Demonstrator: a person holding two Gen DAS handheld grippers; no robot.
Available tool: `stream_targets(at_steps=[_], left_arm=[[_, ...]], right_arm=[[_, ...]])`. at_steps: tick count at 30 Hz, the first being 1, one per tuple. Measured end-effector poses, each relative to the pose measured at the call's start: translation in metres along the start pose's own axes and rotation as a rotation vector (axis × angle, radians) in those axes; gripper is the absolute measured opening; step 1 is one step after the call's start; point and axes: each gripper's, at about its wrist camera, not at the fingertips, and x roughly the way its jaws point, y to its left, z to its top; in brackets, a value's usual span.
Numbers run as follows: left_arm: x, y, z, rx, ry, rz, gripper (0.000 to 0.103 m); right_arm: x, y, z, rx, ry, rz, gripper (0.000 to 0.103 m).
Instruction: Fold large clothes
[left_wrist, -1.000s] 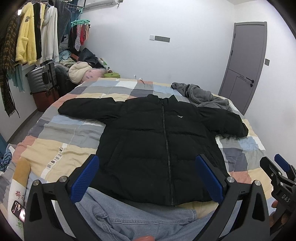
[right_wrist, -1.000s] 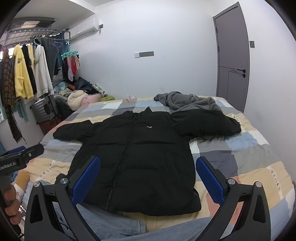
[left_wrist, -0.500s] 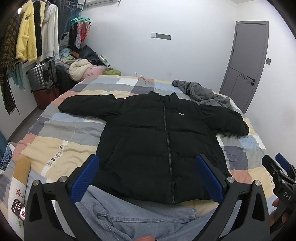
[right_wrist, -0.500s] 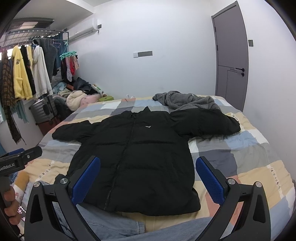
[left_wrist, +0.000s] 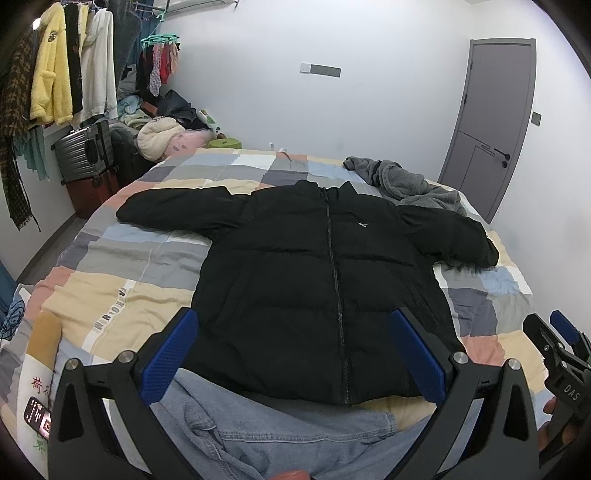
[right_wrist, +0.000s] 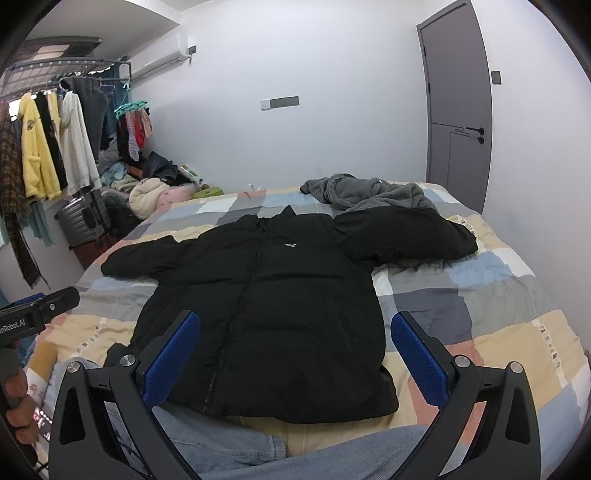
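Both grippers, left gripper (left_wrist: 293, 350) and right gripper (right_wrist: 295, 350), hang with jaws spread wide, gripping nothing, above the near hem of the black puffer jacket (left_wrist: 325, 280), spread flat, sleeves out, on the patchwork bed (left_wrist: 122, 284).

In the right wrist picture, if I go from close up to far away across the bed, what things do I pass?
Right gripper → black jacket → grey fleece → white wall.
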Motion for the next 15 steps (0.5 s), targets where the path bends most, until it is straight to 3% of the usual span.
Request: stream_targets(at_steps=[15], left_arm=[[0.0035,-0.0014,0.0029,-0.001,0.014,-0.02,0.103]], right_arm=[[0.0003,-0.0007,-0.0011,-0.001,0.008,0.006,0.103]])
